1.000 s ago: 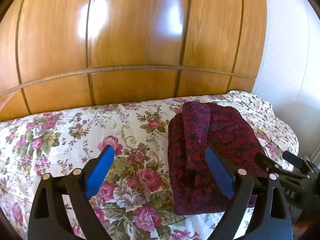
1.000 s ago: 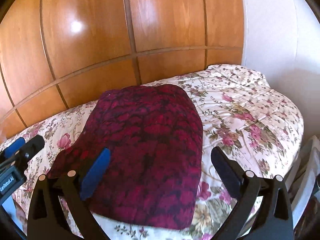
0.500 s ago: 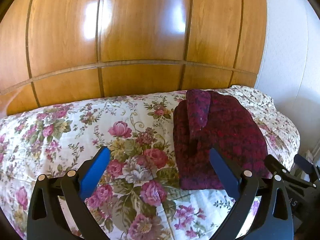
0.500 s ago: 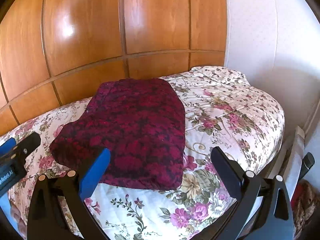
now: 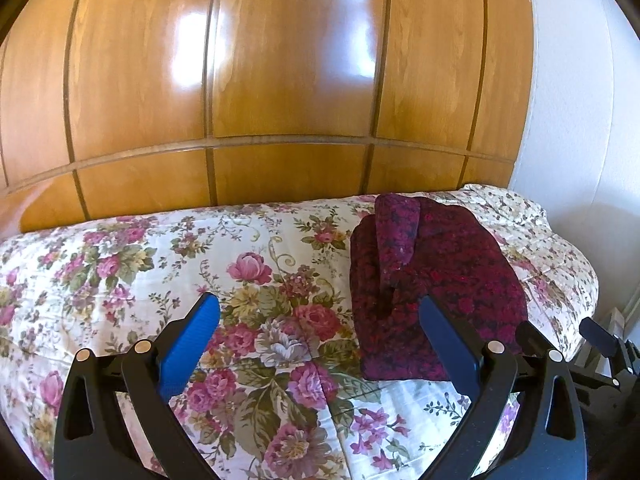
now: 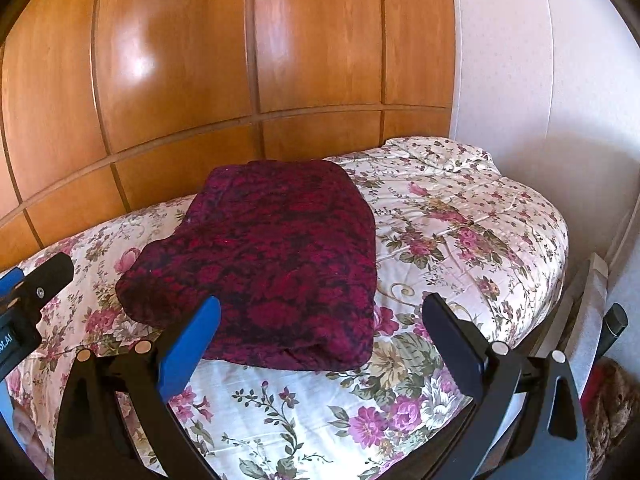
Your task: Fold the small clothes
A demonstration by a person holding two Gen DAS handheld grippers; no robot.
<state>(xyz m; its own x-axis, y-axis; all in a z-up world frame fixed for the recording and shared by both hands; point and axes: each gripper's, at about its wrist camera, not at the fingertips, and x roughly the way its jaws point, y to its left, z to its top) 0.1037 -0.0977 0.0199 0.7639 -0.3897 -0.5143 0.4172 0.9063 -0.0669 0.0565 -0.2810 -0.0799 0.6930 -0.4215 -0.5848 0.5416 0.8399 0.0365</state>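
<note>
Left gripper (image 5: 319, 310): jaws spread wide, nothing between them, blue pads (image 5: 190, 348) bare. Held above the near edge of the bed (image 5: 120, 272), apart from the quilt and from the garment (image 5: 436, 292). Right-hand finger overlapping the garment's near part in the picture, but no contact to be seen.

Right gripper (image 6: 320, 312): jaws likewise spread wide, gripping nothing. Hovering at the near edge of the bed, fingertips clear of the cloth. Left-hand blue pad (image 6: 188, 350) overlapping the garment's (image 6: 272, 264) near left corner in its own view; touching or not, cannot tell.

Garment: dark red with a black pattern, folded into a compact bundle, lying flat on the floral quilt toward the right half of the bed. Far edge near the wooden panelling (image 5: 280, 80). In the left view, a narrow folded strip lying along the top of the bundle, running from the far edge toward the near side. In the right view, top surface smooth, near edge a rounded fold, left near corner bulging outward.

Left gripper also visible at the left border of the right view (image 6: 24, 304); right gripper's black tips at the right border of the left view (image 5: 568, 340), beside the bed's near right corner. White wall (image 6: 540, 80) to the right of the panelling.
</note>
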